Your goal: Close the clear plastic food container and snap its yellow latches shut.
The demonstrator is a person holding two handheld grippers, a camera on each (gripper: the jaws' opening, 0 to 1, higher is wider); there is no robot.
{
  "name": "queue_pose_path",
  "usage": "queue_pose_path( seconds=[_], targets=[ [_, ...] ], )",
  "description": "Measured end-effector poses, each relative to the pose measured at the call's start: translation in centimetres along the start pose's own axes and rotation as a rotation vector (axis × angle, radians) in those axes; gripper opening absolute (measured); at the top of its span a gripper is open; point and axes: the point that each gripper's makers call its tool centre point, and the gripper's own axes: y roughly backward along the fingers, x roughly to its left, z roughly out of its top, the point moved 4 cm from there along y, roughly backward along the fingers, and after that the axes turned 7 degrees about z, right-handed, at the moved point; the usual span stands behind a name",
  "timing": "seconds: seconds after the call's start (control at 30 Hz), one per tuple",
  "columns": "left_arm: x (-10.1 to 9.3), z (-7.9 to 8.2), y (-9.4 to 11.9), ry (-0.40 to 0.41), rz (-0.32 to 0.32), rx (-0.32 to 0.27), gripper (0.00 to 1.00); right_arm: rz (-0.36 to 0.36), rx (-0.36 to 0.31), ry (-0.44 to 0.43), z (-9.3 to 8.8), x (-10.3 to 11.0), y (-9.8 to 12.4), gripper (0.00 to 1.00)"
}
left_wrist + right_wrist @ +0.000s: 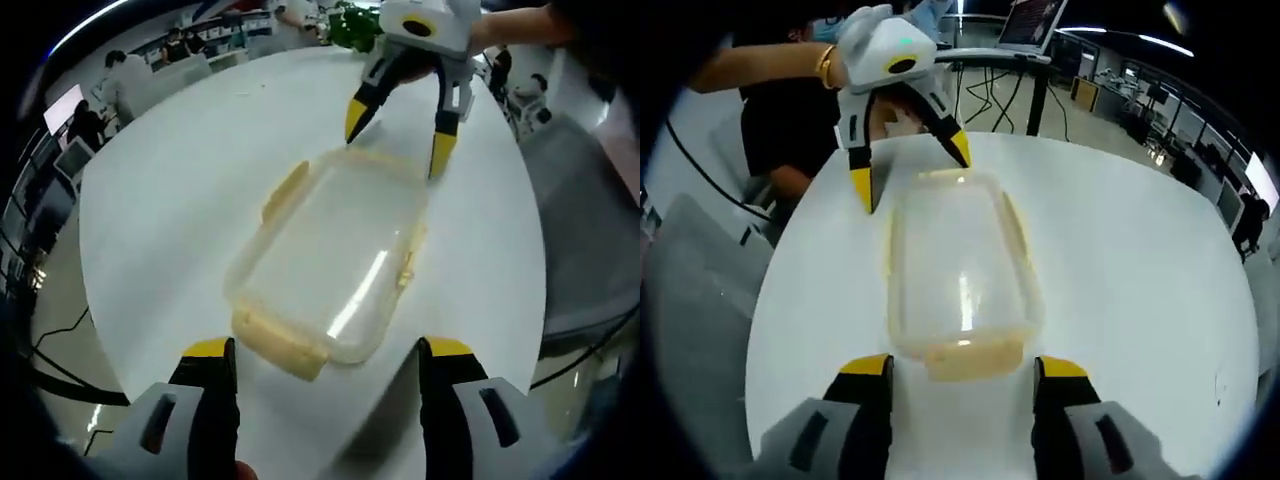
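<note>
The clear plastic food container (325,265) was seen lying on the white worktop (170,200) in the middle of the left gripper view, its lid on top and its yellow latches (283,345) turned outward at the ends and sides. The left hand-held gripper (325,375) was held at the bottom of that view, jaws spread wide, just short of the container's near end. In the right gripper view the right hand-held gripper (960,385) was likewise spread at the lower centre, its jaws flanking the near latch (962,357) without touching it. Each gripper was seen open at the far end of the container in the other's view. A chair (690,290) was visible at left.
</note>
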Motion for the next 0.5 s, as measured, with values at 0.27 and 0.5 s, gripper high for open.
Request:
queue_pose_path(
  seconds=[0.27, 0.5],
  targets=[
    [0.31, -0.12, -0.01, -0.026, -0.016, 0.007, 0.71, 0.006, 0.023, 0.024, -0.03, -0.34, -0.49, 0.51],
    [0.19, -0.11, -0.02, -0.043, -0.027, 0.005, 0.71, 0.032, 0.041, 0.053, 0.1, -0.4, -0.83, 0.49]
  ],
)
